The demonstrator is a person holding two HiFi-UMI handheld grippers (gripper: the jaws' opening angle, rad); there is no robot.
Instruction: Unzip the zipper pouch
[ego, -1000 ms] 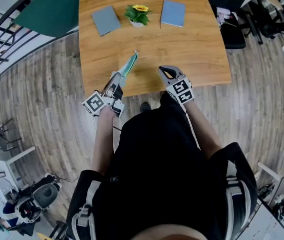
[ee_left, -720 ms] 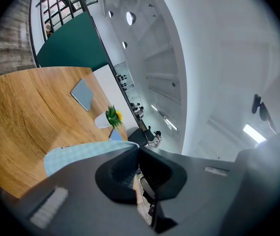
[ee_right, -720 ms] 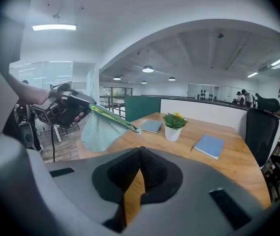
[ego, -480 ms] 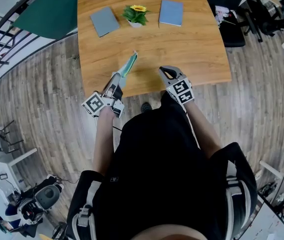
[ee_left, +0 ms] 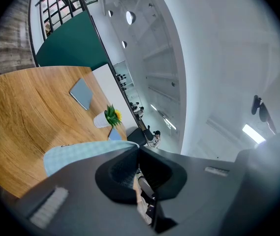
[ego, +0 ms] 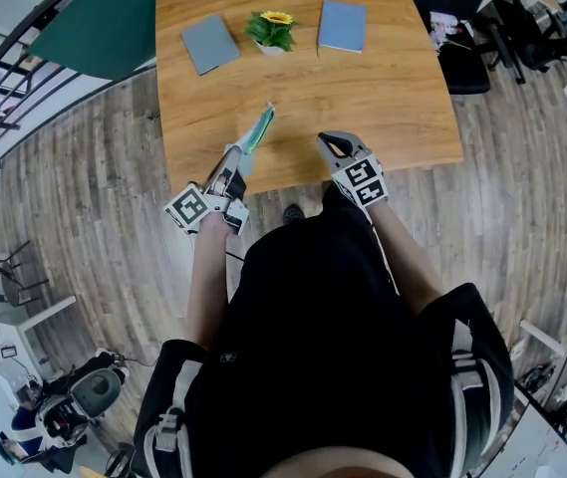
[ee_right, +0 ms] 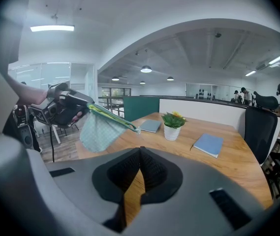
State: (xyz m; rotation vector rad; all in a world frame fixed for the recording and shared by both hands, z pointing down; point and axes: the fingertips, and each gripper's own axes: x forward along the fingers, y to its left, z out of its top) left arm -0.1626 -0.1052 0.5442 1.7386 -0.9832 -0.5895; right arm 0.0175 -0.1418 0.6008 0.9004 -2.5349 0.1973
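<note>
Left gripper point(ego: 234, 159): we are holding it level, clamping the zipper pouch point(ego: 257, 130).
Right gripper point(ego: 330, 145): we are holding it angled down, closed, empty.
Long axis: pointing toward the plant point(ego: 274, 28), seemingly.

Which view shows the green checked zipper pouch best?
Right gripper view: the pale green checked fabric zipper pouch hangs side-on from the left gripper, zipper edge visible. Head view: thin edge-on sliver; left gripper view: only a fabric patch.

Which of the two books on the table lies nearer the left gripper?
The grey book, left of the flower pot in the head view; the blue book, right of the pot, is farther from the left gripper.
</note>
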